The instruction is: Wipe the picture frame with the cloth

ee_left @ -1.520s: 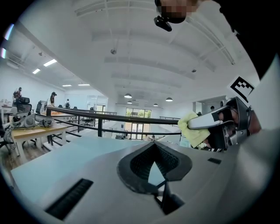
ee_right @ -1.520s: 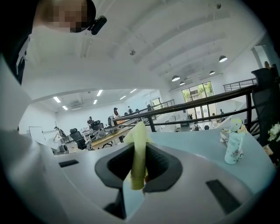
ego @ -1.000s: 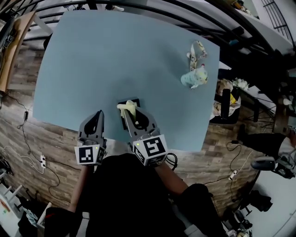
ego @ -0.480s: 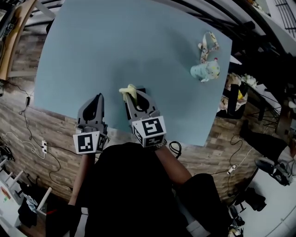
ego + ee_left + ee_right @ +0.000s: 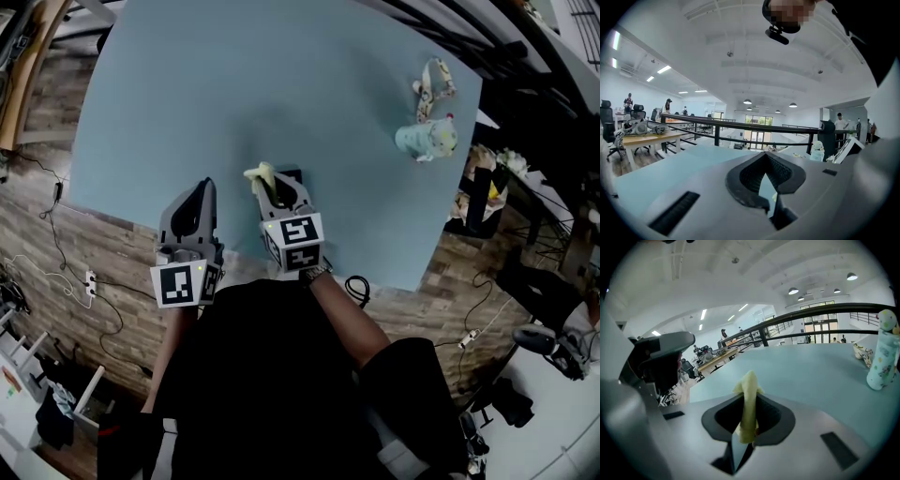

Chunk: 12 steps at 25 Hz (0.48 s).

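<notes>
In the head view my right gripper (image 5: 270, 187) is shut on a pale yellow cloth (image 5: 260, 175) near the front edge of the blue table (image 5: 234, 84). The cloth sticks out past the jaw tips. Only a dark corner of the picture frame (image 5: 291, 175) shows beside that gripper; the rest is hidden beneath it. In the right gripper view the cloth (image 5: 749, 385) stands up between the shut jaws of the right gripper (image 5: 747, 397). My left gripper (image 5: 202, 189) hovers to the left at the table's edge, jaws together with nothing held. The left gripper view shows the left gripper (image 5: 766, 159) over bare table.
A pale patterned bottle (image 5: 427, 141) with a strap (image 5: 433, 80) lies at the table's far right, and it shows as the bottle (image 5: 882, 357) in the right gripper view. Railings run behind the table. Wood floor with cables (image 5: 56, 272) lies below the front edge.
The right gripper with the cloth has slid over the picture frame, which is now mostly covered. The left gripper has stayed at the table's front edge.
</notes>
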{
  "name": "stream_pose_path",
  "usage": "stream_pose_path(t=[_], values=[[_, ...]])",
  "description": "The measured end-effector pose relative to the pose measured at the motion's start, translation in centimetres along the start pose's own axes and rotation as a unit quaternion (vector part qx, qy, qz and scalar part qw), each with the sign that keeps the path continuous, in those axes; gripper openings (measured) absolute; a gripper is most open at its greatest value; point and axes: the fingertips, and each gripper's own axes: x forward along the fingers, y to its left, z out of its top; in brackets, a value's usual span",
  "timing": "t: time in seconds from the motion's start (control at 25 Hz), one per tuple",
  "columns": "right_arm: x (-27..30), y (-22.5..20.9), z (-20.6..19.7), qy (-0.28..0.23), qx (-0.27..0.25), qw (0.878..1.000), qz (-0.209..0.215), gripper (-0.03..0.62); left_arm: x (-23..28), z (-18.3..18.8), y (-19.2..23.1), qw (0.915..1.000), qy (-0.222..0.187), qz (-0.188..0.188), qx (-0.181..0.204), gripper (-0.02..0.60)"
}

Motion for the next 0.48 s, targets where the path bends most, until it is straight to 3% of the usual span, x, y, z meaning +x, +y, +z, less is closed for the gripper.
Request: stream_pose_path(t=[0.48], values=[[3.1, -1.0, -4.4, 0.060, 0.001, 0.998, -0.007, 0.058, -0.2, -0.1, -0.7, 1.0000, 0.006, -0.001, 0.002, -0.003]])
